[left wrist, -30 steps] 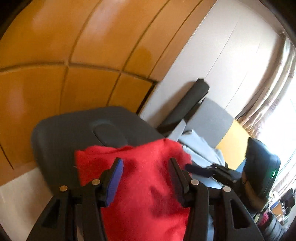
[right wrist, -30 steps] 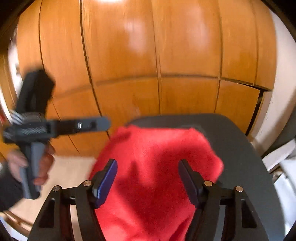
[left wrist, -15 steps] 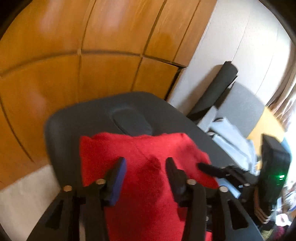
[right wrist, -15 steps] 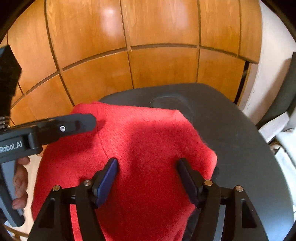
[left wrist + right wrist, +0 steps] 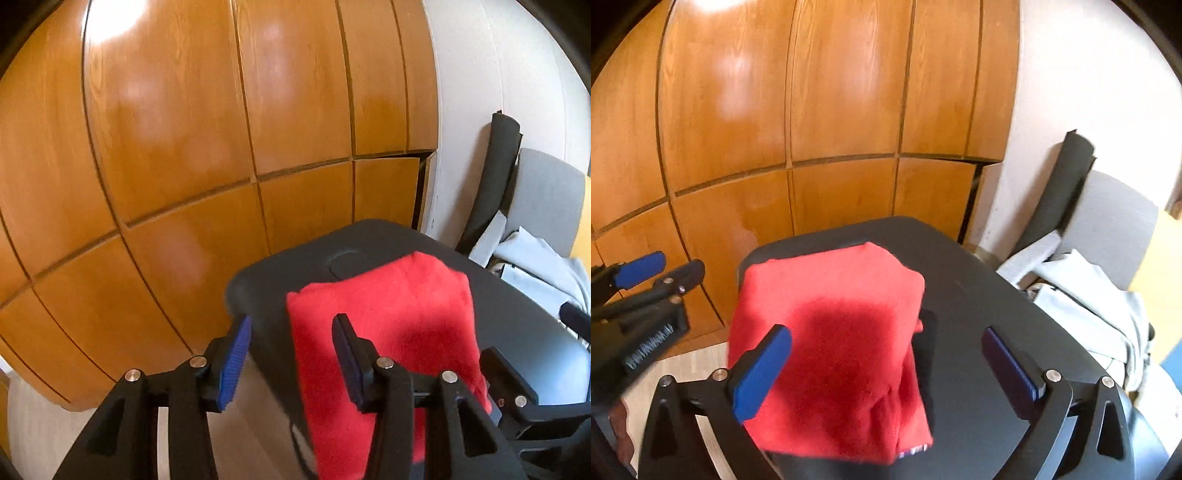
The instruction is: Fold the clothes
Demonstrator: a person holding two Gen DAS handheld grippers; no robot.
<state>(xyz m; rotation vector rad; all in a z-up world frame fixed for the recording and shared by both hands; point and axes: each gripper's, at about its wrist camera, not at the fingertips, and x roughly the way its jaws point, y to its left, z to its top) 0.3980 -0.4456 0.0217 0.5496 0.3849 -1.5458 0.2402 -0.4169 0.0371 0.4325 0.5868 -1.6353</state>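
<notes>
A red knitted garment [image 5: 831, 332] lies folded into a compact block on a dark table [image 5: 971, 295]; it also shows in the left wrist view [image 5: 388, 325], on the same table [image 5: 517, 325]. My left gripper [image 5: 291, 347] is open and empty, raised above the table's left edge beside the garment; it appears at the left of the right wrist view [image 5: 646, 273]. My right gripper [image 5: 886, 369] is wide open and empty, above the garment's near end. Neither gripper touches the cloth.
Orange wooden cabinet doors [image 5: 812, 110] stand behind the table. A grey chair [image 5: 1108, 229] with pale folded clothes [image 5: 1100, 295] and a black roll [image 5: 1067, 177] stands at the right by a white wall. Light floor [image 5: 29, 424] lies lower left.
Both grippers have lifted off and back from the red garment. The left gripper moved left off the cloth; the right gripper's jaws opened wider. The garment now lies folded and flat.
</notes>
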